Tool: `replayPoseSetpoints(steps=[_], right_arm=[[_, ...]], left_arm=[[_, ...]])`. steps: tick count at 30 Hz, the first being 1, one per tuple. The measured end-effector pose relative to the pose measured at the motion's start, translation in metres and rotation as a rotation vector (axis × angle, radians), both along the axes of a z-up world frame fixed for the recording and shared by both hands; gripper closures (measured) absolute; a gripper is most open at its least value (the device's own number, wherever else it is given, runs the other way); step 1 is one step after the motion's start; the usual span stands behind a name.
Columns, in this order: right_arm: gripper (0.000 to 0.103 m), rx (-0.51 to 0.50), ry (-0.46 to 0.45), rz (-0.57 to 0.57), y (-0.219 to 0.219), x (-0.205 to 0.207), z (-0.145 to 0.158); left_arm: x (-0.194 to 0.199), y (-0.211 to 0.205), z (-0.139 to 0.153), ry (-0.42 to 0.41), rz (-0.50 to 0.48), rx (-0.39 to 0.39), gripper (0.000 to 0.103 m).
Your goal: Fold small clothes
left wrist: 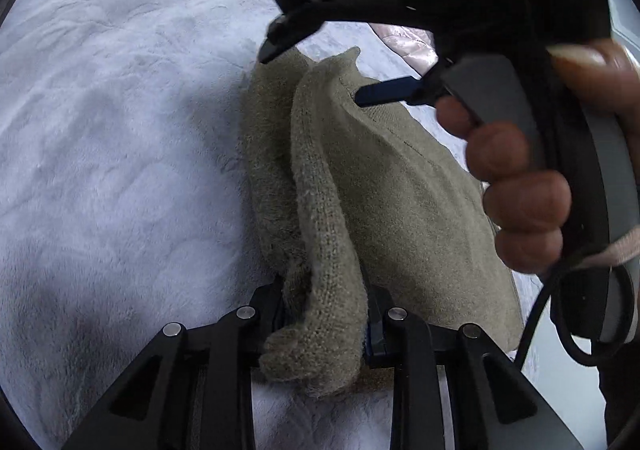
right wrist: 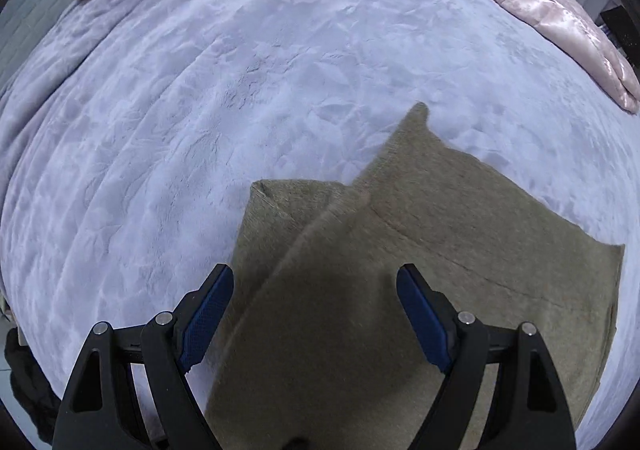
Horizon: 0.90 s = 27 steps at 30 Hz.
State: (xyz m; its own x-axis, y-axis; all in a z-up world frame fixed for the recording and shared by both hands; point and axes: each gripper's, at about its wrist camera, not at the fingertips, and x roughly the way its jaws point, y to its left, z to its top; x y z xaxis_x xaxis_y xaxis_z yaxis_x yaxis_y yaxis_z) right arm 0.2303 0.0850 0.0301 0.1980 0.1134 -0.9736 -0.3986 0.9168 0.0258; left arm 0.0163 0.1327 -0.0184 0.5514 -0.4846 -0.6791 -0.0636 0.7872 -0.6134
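While the left gripper [left wrist: 326, 314] clamps a bunched edge of the olive-brown knitted garment [left wrist: 404, 189], the right gripper [right wrist: 316, 314] hangs over the cloth with jaws wide apart, gripping nothing. Garment lies partly folded on the lavender plush blanket [right wrist: 240, 89]; pink satin jacket [right wrist: 560, 13] far off.

My left gripper [left wrist: 326, 314] is clamped tight near its base, while my right gripper [right wrist: 316, 306] hovers with its jaws spread wide, gripped by my right hand [left wrist: 528, 185].

Bare blanket [right wrist: 200, 109] left of the knit [right wrist: 440, 250]; right gripper [left wrist: 380, 93] crowds above.
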Motion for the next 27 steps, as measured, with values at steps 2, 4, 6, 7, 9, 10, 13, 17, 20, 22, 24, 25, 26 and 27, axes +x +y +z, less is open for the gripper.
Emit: replayPoseSetpoints(steps=[2,4,6,7,9,10,13,17,20,22,24,25,26,27], right_arm=[[0.017,-0.015,0.011,0.032,0.015,0.002,-0.007],[0.017,-0.098,0.016,0.054,0.027,0.002,-0.021],[0.040,-0.174,-0.013,0.078,0.031,0.000,-0.030],[0.049,-0.183,-0.033,0.074,0.029,0.000,-0.029],[0.081,-0.136,-0.034,0.043,0.014,0.003,-0.019],[0.082,-0.085,-0.027,0.025,0.005,0.004,-0.012],[0.083,-0.007,-0.053,0.017,-0.013,0.000,0.005],[0.083,0.046,-0.090,0.019,-0.029,-0.010,0.018],[0.083,0.073,-0.105,0.027,-0.037,-0.014,0.026],[0.083,0.088,-0.118,0.037,-0.040,-0.016,0.031],[0.083,0.102,-0.128,0.037,-0.037,-0.014,0.034],[0.083,0.108,-0.133,0.038,-0.039,-0.014,0.037],[0.083,0.112,-0.141,0.043,-0.041,-0.014,0.039],[0.083,0.115,-0.151,0.048,-0.043,-0.015,0.043]], left_arm=[[-0.001,-0.001,-0.001,-0.007,-0.001,0.010,0.074],[0.000,-0.002,-0.002,-0.005,-0.001,0.007,0.074],[-0.001,-0.003,-0.001,-0.003,-0.001,0.014,0.075],[-0.002,-0.003,0.002,-0.008,-0.001,0.022,0.076],[-0.006,-0.008,0.013,-0.022,-0.006,0.059,0.079],[-0.008,-0.015,0.019,-0.026,-0.009,0.082,0.079],[-0.009,-0.027,0.031,-0.031,-0.018,0.127,0.079],[-0.007,-0.035,0.037,-0.012,-0.022,0.160,0.079],[-0.008,-0.042,0.040,0.001,-0.024,0.192,0.079],[-0.009,-0.045,0.042,0.004,-0.025,0.209,0.081],[-0.001,-0.050,0.046,0.003,-0.027,0.230,0.082],[-0.001,-0.053,0.049,0.001,-0.030,0.240,0.082],[-0.001,-0.056,0.052,0.001,-0.032,0.251,0.082],[0.001,-0.059,0.054,0.001,-0.033,0.258,0.082]])
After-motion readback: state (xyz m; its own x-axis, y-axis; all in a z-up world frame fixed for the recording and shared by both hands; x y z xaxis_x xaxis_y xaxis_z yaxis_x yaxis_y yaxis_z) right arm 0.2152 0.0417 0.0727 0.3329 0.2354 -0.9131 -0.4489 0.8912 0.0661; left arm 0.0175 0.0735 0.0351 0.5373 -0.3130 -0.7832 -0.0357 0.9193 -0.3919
